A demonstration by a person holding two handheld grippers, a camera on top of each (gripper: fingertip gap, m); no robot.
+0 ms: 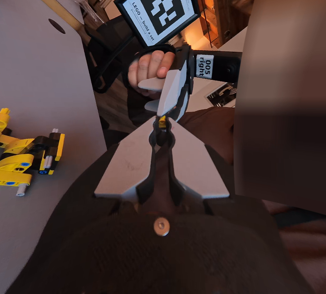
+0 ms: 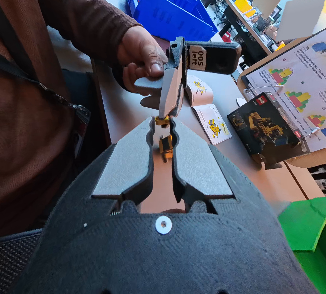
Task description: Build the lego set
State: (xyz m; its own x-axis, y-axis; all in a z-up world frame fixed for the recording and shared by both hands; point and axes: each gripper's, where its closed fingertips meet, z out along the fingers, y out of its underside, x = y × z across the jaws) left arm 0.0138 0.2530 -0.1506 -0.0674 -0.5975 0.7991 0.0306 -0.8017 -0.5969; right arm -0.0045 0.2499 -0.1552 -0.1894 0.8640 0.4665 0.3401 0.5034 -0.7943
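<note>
My left tool (image 1: 161,123) pinches small yellow piece (image 1: 162,121); right tool (image 2: 162,122) narrow, tips meeting it off the desk (image 1: 44,73) edge.

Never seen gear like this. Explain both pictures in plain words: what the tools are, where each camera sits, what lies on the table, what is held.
A person holds two hand-squeezed grippers, each carrying a camera that looks along its grey fingers. The left gripper pinches a small yellow piece; the right gripper meets it tip to tip, its jaws slightly apart around that piece. On the table lies a half-built yellow model. The right view shows the open instruction booklet, the set's black box and blue bins.
</note>
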